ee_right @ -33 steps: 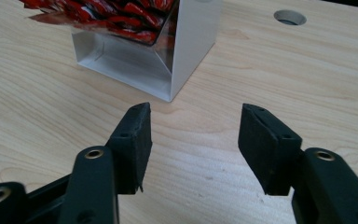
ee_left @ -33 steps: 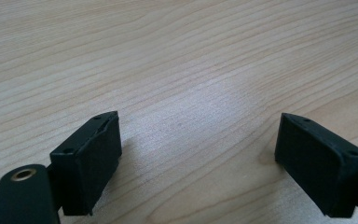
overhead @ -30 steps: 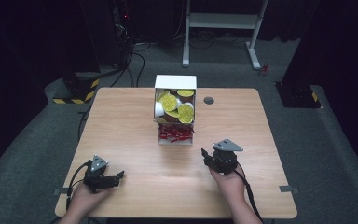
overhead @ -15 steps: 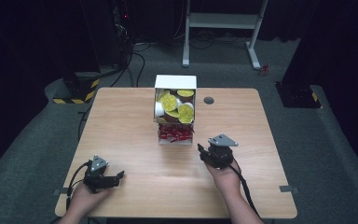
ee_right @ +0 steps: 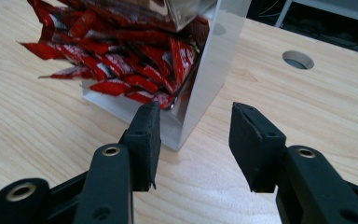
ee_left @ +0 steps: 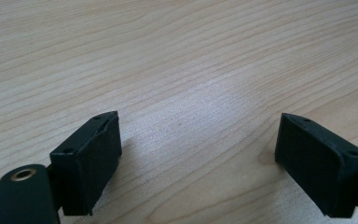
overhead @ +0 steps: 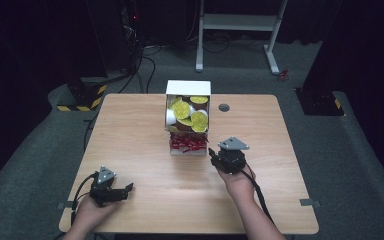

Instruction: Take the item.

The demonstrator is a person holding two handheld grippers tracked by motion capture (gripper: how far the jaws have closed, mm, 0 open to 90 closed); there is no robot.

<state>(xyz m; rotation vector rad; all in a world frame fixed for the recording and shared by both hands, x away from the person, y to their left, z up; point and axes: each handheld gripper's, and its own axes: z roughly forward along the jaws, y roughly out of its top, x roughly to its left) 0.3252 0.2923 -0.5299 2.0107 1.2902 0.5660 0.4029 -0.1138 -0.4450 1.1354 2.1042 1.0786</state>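
i see the white dispenser box (overhead: 188, 118) mid-table (overhead: 130, 130), yellow-lidded cups above, red packets (ee_right: 121, 60) spilling below, just ahead of my right tongs (ee_right: 193, 135), half open and empty; left tongs (ee_left: 200, 158) wide, empty, well apart.

Both grippers are black: left gripper (overhead: 126, 188) and right gripper (overhead: 212, 153) each carry a grey three-cornered plate on top and trail a black cable. Jaws are blocky black pads (small recessed holes in the faces). Brass-coloured rivets sit in the jaw arms.

Pale wood-grain surface (ee_left: 177, 56) with soft sheen; glossy red foil sachets (ee_right: 135, 60); matt black fingers (ee_right: 143, 140).
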